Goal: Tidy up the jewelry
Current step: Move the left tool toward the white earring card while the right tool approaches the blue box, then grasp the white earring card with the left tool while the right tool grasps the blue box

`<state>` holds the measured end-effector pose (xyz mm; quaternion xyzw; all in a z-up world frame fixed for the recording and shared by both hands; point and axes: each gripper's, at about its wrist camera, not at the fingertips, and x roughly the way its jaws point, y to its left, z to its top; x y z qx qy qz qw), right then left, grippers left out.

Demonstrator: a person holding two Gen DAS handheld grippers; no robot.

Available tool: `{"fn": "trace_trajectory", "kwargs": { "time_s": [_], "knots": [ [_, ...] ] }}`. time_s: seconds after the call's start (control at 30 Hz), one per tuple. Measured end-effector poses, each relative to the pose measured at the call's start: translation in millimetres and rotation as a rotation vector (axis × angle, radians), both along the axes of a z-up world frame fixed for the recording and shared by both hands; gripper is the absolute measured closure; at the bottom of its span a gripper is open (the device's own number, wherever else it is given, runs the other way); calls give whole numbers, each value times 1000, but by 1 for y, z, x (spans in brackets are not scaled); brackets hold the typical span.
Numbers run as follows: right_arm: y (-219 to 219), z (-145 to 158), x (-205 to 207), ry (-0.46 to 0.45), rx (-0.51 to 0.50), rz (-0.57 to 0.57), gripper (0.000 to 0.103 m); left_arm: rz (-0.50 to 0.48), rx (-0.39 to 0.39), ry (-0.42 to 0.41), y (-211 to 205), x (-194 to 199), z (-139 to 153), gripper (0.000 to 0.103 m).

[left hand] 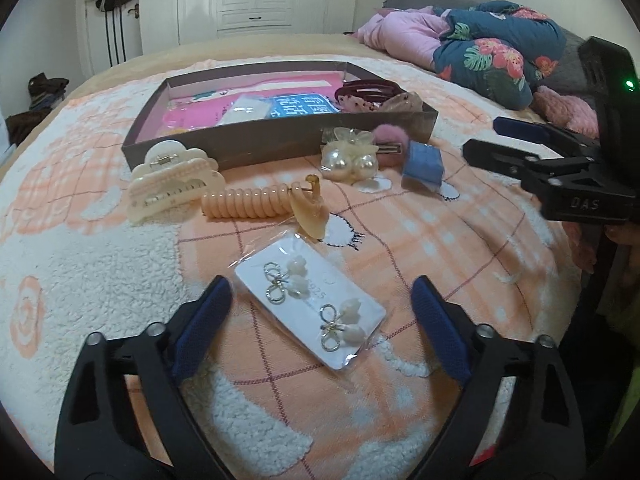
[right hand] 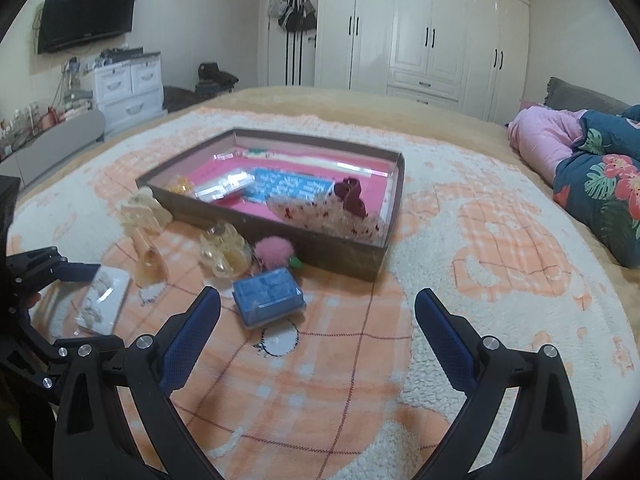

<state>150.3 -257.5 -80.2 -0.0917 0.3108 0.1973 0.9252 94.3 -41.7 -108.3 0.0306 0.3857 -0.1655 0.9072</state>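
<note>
Left gripper (left hand: 322,312) spread wide, straddling earring card (left hand: 310,307) on bed blanket (left hand: 100,264), pads not touching. Right gripper (right hand: 318,330) released, empty, near blue box (right hand: 268,296). Tray (left hand: 256,142) beyond.

A bed carries everything, spread with a fleecy peach-and-white plaid blanket (left hand: 400,224). On it lie a shallow brown box (left hand: 240,140), a cream claw clip (left hand: 172,184), a peach spiral hair tie (left hand: 244,200), an amber hair clip (left hand: 310,216), a white earring card (left hand: 310,312) in clear wrap, a bagged pearl bow clip (left hand: 350,158), a pink pompom clip (left hand: 386,140) and a small blue box (right hand: 268,296). Bundled quilts (left hand: 480,48) (one pink, one floral blue) sit at the far side.
</note>
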Motion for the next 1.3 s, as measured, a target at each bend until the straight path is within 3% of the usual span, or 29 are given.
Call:
{"fn": "trace_trajectory", "kwargs": {
  "time_s": [0.23,0.47,0.63,0.7,1.03,1.3],
  "knots": [
    [14,-15,17,67,-28,52,8,4,-3,11,3,2,-1,40],
    [30,-22,34,144,-40,85,9,1,-27,19,8,2,0,41],
    [40,-31,37,190,-57,118,36,2,-51,22,13,-1,3,42],
    [41,-31,33,182,-46,132,53,4,-54,23,14,-1,4,42],
    [32,-25,4,170,3,144,53,16,-72,7,19,-4,13,42],
    [33,0,-21,108,47,156,53,44,-98,-41,32,-7,30,42]
  ]
}}
